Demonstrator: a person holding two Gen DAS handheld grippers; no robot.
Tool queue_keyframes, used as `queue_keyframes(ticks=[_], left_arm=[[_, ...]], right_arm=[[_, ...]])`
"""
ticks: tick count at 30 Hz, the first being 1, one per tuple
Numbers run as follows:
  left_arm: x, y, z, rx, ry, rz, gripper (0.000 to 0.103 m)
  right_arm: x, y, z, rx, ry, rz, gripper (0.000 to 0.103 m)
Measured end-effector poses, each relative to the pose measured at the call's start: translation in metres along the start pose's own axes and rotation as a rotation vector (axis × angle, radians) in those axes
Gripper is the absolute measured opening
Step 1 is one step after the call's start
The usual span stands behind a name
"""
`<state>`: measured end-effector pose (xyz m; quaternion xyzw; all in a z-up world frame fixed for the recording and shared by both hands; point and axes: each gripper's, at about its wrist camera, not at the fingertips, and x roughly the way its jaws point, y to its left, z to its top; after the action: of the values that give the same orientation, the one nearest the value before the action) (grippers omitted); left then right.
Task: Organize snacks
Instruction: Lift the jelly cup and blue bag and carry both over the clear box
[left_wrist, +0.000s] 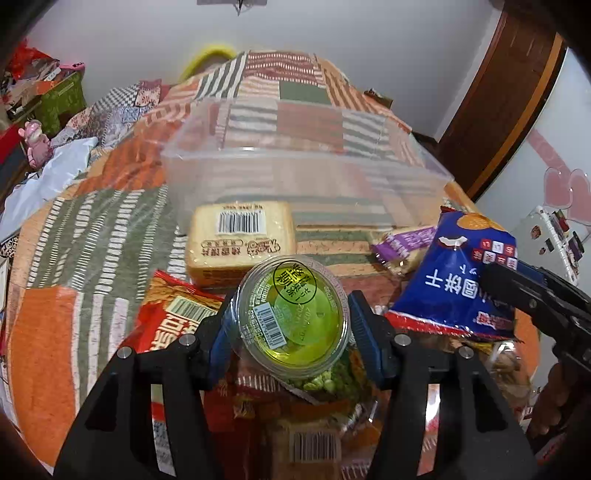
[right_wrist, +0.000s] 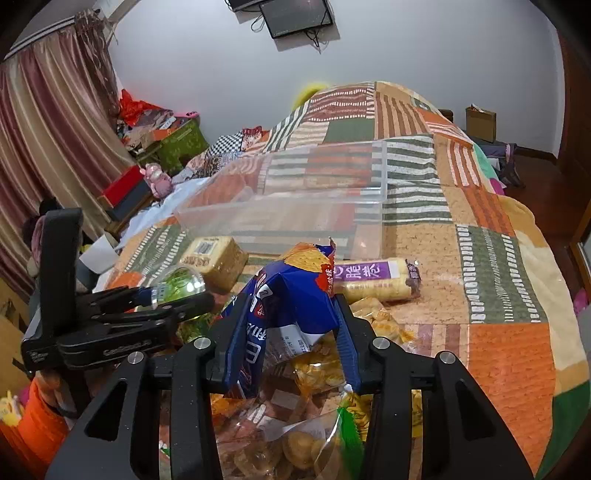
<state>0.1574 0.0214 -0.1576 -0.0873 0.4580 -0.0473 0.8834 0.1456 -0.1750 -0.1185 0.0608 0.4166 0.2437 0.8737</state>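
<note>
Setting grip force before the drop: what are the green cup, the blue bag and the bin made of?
Green cup: clear, seemingly rigid plastic with a glossy film lid; contents show through. Blue bag: thin printed plastic film, crinkled and shiny. Bin: clear hard plastic, the quilt visible through its walls.

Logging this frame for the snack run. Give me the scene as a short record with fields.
left gripper: shut on green jelly cup
right gripper: shut on blue snack bag
clear bin: on the quilt, no snacks visible inside
beside bin: yellow bread pack, purple wafer pack
</note>
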Motion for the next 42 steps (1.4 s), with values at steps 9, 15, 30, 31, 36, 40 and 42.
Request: queue_keyframes(ticks=[9, 15, 30, 31, 36, 40, 42], left_arm=[[-0.049, -0.004, 0.028, 0.018, -0.121, -0.014, 0.058], [-0.064, -0.006, 0.056, 0.034, -0.183, -0.008, 0.058], [-0.013, -0.003, 0.117, 0.054, -0.161, 0.036, 0.058], [-0.005, -0.002, 0.121, 0.051, -0.147, 0.036, 0.058], [0.029, 0.006, 0.132, 0.042, -0.078, 0.027, 0.058], [0.05, 0.01, 0.135, 0.033, -0.034, 0.025, 0.058], [0.058, 0.012, 0.136, 0.031, -0.017, 0.021, 0.058]], right_arm=[[-0.02, -0.001, 0.019, -0.018, -0.069, -0.016, 0.04], [-0.031, -0.001, 0.045, -0.048, -0.134, -0.033, 0.04], [0.002, -0.008, 0.098, -0.075, -0.144, -0.068, 0.04], [0.009, -0.009, 0.099, -0.077, -0.132, -0.071, 0.04], [0.033, -0.014, 0.104, -0.074, -0.081, -0.072, 0.04], [0.052, -0.014, 0.105, -0.083, -0.034, -0.071, 0.04], [0.06, -0.015, 0.105, -0.084, -0.013, -0.072, 0.04]])
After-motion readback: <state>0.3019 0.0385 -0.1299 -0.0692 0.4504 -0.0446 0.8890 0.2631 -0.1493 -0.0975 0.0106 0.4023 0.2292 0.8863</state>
